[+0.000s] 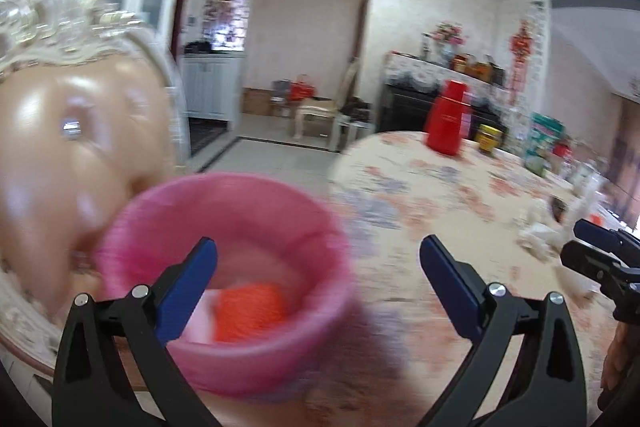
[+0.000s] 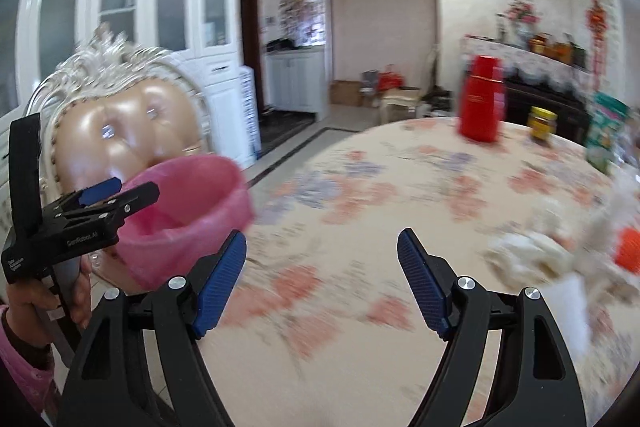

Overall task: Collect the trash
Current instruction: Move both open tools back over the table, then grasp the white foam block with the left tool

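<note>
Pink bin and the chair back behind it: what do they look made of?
Pink bin: seemingly thin translucent plastic, possibly a liner; light glows through its wall. Chair back: glossy tan leather or vinyl padding, judging by bright highlights and button tufts, in a carved, pale frame; blur hides whether wood or resin.

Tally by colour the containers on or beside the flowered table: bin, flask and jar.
Pink: 1, the pink bin at the table's edge.
Red: 1, the red flask standing on the flowered table.
Yellow: 1, the yellow-lidded jar beside the flask.
Total: 3.
</note>
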The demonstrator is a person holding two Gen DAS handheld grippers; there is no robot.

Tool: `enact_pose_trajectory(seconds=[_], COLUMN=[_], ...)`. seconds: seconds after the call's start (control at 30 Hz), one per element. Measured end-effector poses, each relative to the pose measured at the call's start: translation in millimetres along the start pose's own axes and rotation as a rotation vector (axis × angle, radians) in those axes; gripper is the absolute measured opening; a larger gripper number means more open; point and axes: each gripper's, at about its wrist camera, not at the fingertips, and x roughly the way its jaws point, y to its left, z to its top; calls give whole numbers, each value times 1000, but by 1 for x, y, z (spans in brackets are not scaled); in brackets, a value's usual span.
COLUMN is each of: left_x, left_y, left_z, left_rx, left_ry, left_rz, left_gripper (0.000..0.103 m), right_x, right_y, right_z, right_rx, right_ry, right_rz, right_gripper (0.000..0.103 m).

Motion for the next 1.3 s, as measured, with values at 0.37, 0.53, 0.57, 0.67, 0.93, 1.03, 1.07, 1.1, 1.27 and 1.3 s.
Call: enact_pose_trajectory(seconds=[0.37, 0.53, 0.57, 0.67, 0.93, 1.03, 1.07, 1.1, 1.27, 1.3], left_x=[21, 25, 26, 29, 59, 80, 88, 93, 118, 121], left_y=[-150, -214, -219, -249, -305, -321, -327, -331, -358, -362], left_z=[-28, -49, -51, -57, -51, -49, -49, -49, -49, -48], left_rx=[91, 156, 163, 191, 217, 166, 149, 141, 143, 146], left_ry=[102, 148, 155, 173, 207, 256, 272, 283, 301, 304], left_rz=[-251, -327, -336, -376, -422, -435, -432, -428, -410, -407], left_gripper=[98, 98, 98, 98, 98, 98, 98, 98, 98, 98], right_x=[-81, -103, -106, -113, -111, -111, -110, -110, -114, -114], right_y=[-116, -153, -161, -178, -229, -252, -261, -268, -298, -301], right_z=[-54, -73, -77, -87, -80, -77, -78, -80, -99, -101], right_rx=[183, 260, 274, 306, 348, 359, 368, 378, 477, 491], right_ry=[-13, -21, -22, -20, 36, 23, 14, 6, -30, -23], right_rz=[-232, -290, -301, -324, -403, -445, -470, -489, -490, -495], right_gripper=[75, 75, 75, 75, 75, 75, 75, 75, 75, 75])
